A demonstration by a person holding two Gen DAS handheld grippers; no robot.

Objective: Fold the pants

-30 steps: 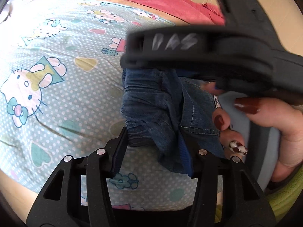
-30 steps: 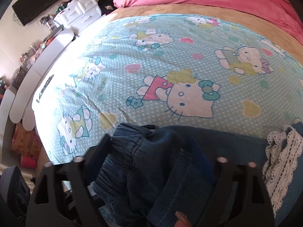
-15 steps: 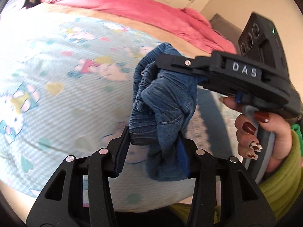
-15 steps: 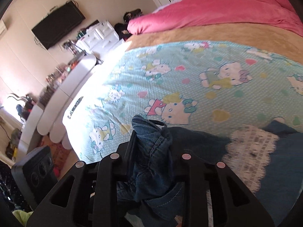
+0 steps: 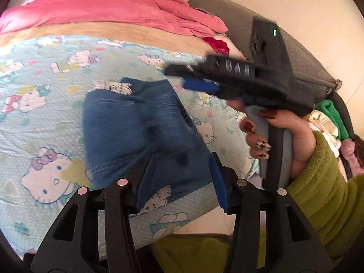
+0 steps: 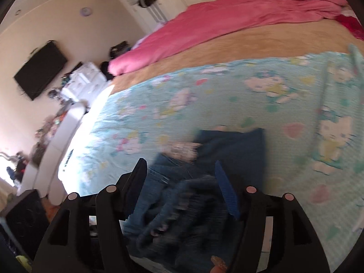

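Blue denim pants [image 5: 127,132] with white lace hems lie folded on the Hello Kitty bedspread [image 5: 45,104], blurred by motion. They also show in the right wrist view [image 6: 227,150]. My left gripper [image 5: 182,177] is open above the near edge of the pants, holding nothing. My right gripper [image 6: 182,184] is open over the bunched waistband end. It also shows in the left wrist view [image 5: 200,82], raised to the right of the pants, in a hand with dark red nails.
A pink duvet [image 5: 109,11] lies across the far side of the bed. A grey headboard [image 5: 295,50] and a pile of clothes [image 5: 329,118] are at right. A white dresser [image 6: 84,79] and wall TV [image 6: 41,70] stand beyond the bed's left edge.
Both grippers held the bunched waistband up; now both have opened and let it go. The pants have dropped onto the bedspread, and both grippers have lifted away.
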